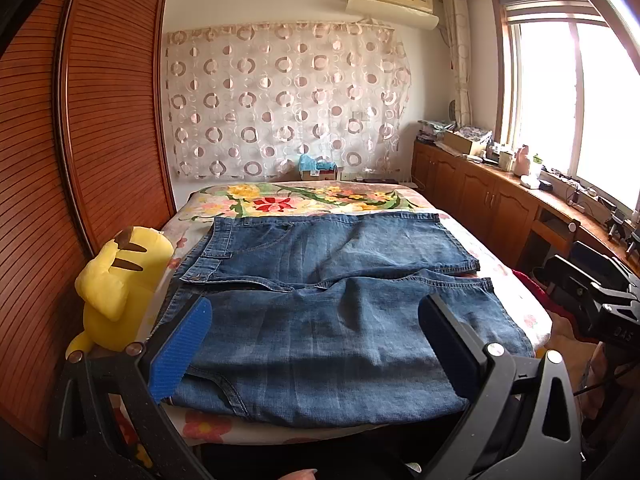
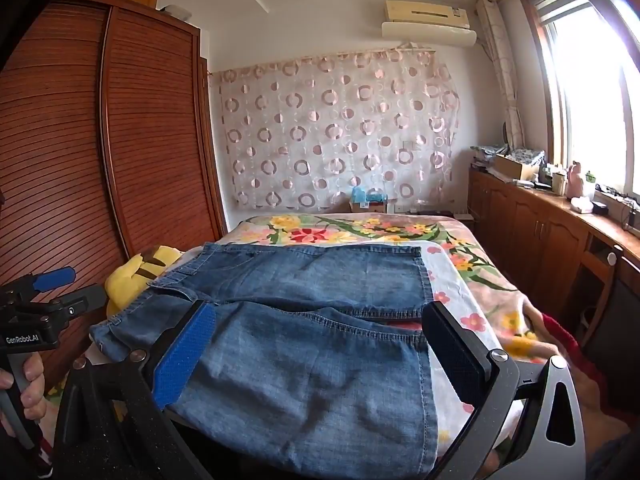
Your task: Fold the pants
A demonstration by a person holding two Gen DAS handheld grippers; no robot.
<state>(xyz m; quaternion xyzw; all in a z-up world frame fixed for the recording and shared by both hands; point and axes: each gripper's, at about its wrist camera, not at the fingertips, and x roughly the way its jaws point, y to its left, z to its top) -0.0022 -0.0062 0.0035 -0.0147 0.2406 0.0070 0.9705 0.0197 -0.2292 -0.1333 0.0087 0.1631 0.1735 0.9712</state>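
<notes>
yellow plush toy (image 1: 120, 280) at left edge of floral-blanket bed (image 1: 304, 196), blue denim pants (image 1: 328, 308) spread flat across bed, left gripper (image 1: 316, 344) jaws spread wide above pants holding nothing, right gripper (image 2: 320, 352) likewise spread, empty

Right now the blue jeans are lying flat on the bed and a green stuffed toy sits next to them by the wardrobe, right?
Almost. The jeans do lie flat on the bed, and a stuffed toy sits next to them by the wardrobe, but the toy is yellow, not green. The left wrist view shows it clearly.
</notes>
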